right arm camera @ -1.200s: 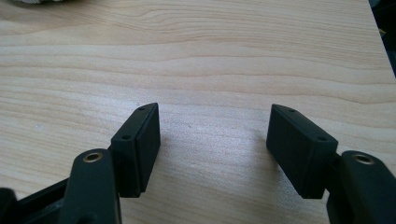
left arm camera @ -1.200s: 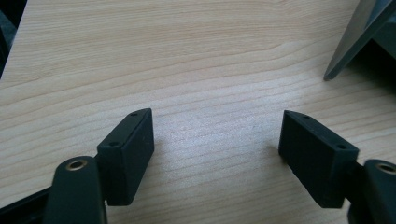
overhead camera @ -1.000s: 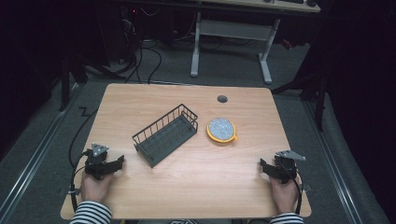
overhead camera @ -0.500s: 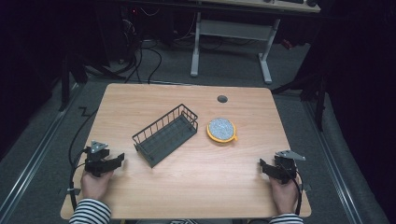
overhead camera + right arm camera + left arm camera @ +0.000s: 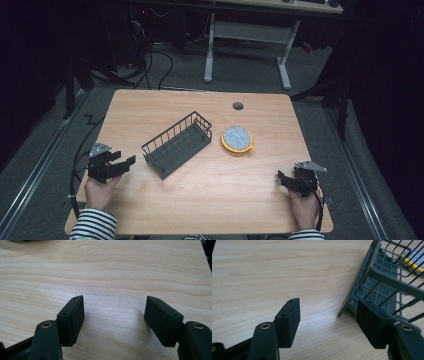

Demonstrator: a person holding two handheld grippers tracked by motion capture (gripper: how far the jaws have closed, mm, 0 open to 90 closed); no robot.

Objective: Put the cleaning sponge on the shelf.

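1. The left gripper [image 5: 120, 162] has crept a bit toward the wire basket [image 5: 177, 144] over the last second. Its jaws are spread wide with nothing in them, and in the left gripper view the near corner of the basket [image 5: 372, 282] sits just past the right-hand jaw, near but not touching as far as I can tell.
2. The right gripper [image 5: 285, 179] hasn't budged. It's parked near the table's front right corner, jaws released and empty, bare wood between them.
3. My read: the left one is lining up to grab the basket's near end, so this is the approach, no grasp yet.
4. The basket sits angled across the middle of the table [image 5: 150, 107]. The round yellow-rimmed dish [image 5: 237, 138] is just to its right, apart from it.
5. Light wood tabletop with a cable hole [image 5: 238, 105] at the far edge. The room's dark, with cables on the floor and another desk frame [image 5: 247, 45] behind.
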